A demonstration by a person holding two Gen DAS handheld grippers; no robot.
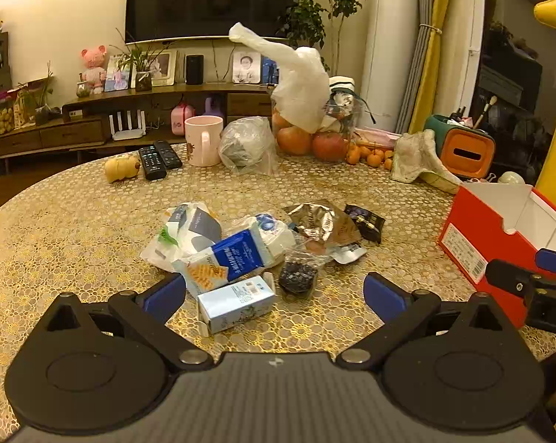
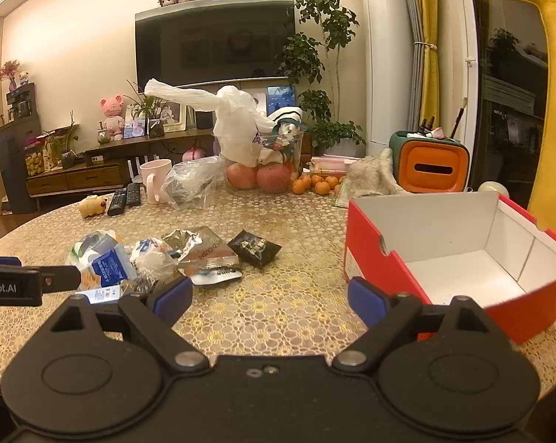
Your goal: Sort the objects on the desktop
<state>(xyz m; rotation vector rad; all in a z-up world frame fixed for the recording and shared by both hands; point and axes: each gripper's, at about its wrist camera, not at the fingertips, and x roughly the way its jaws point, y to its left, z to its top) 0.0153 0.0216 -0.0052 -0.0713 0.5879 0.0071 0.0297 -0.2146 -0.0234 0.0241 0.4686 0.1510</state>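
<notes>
Left gripper: jaws spread wide and empty, poised low over the near side of the table, the pale blue carton lying between its fingers

Right gripper: also wide and holding nothing, hovering above bare tablecloth between the litter and the red box

Litter pile: blue-and-white biscuit pack, dark snack cup, crumpled foil wrapper and black sachet bunched near the table's middle, touching or overlapping

Red box: open, white inside, nothing in it, at the table's right edge

Far edge: pink mug, remotes, fruit bowl

Risk: closing on the carton may snag the pack resting against it; slick foil looks likely to slip; the two grippers sit close enough to collide
</notes>
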